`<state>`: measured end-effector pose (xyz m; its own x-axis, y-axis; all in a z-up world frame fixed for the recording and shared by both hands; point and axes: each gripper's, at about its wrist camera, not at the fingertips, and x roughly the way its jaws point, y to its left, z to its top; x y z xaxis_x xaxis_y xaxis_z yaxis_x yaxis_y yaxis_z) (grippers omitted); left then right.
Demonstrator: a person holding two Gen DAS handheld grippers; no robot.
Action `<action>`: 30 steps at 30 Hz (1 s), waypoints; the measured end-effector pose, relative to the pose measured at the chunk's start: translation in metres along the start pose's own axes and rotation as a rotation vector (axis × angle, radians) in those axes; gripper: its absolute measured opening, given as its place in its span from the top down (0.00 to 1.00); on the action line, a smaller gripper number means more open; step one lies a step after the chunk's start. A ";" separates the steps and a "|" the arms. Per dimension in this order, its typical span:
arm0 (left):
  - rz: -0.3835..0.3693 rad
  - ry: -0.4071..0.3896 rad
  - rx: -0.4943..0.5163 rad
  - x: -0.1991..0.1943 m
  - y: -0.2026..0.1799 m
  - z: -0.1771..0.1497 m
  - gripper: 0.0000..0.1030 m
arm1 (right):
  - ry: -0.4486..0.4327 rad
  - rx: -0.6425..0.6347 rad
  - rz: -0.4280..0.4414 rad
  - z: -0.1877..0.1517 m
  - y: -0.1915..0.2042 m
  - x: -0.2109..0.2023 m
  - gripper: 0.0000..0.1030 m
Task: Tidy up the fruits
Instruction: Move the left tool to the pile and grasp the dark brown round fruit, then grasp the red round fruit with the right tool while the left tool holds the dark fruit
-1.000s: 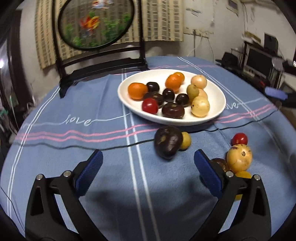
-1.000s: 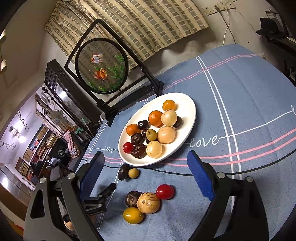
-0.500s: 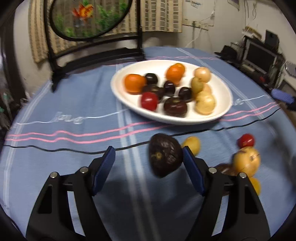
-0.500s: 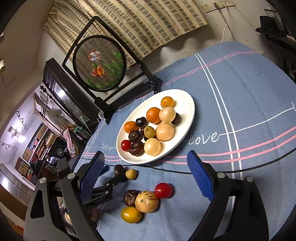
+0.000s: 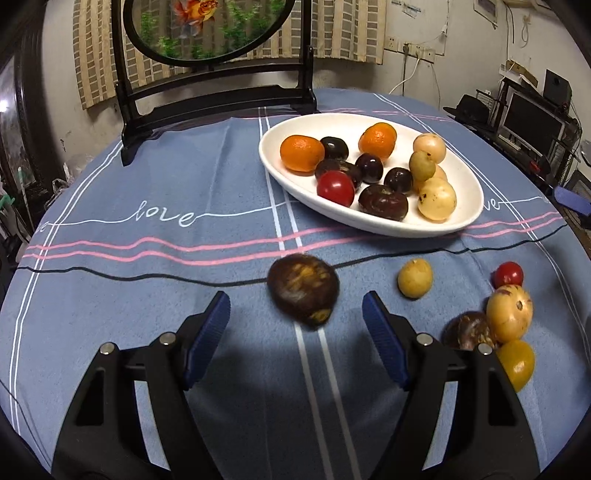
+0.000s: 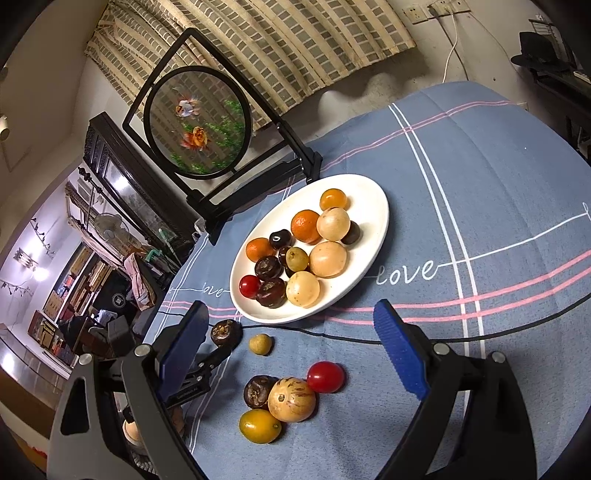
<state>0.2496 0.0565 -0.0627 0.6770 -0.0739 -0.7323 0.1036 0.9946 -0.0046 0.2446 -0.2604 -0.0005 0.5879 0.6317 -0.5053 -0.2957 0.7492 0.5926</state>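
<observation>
A white oval plate (image 5: 369, 226) holds several oranges, dark fruits, pale round fruits and a red tomato. In front of it a dark brown fruit (image 5: 303, 290) lies on the blue cloth, slightly blurred. It sits just past the tips of my left gripper (image 5: 295, 323), which is open with both blue pads clear of it. A small yellow fruit (image 5: 415, 283) lies to its right. Further right is a cluster: a red tomato (image 5: 509, 274), a tan striped fruit (image 5: 509, 314), another dark fruit (image 5: 466, 330) and a yellow fruit (image 5: 516, 363). My right gripper (image 6: 291, 347) hangs open above this cluster (image 6: 291, 398).
A round goldfish screen (image 5: 207, 29) on a black stand (image 5: 218, 96) stands behind the plate (image 6: 380, 206). The cloth's edge curves down at the right, where a desk with monitors (image 5: 532, 118) stands. In the right wrist view a left gripper finger (image 6: 216, 357) lies beside the dark fruit (image 6: 225, 332).
My left gripper narrowed its jaws and moved forward around the dark fruit. That fruit rolled left, away from the small yellow fruit it touched before. The right gripper kept still.
</observation>
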 end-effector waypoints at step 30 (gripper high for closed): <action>-0.105 0.063 -0.064 0.028 0.008 0.016 0.55 | 0.246 -0.177 -0.108 -0.047 0.001 0.056 0.56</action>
<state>0.2809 0.0614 -0.0725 0.6177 -0.1756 -0.7666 0.1237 0.9843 -0.1258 0.2415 -0.2154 -0.0580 0.4300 0.5599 -0.7082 -0.3808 0.8238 0.4200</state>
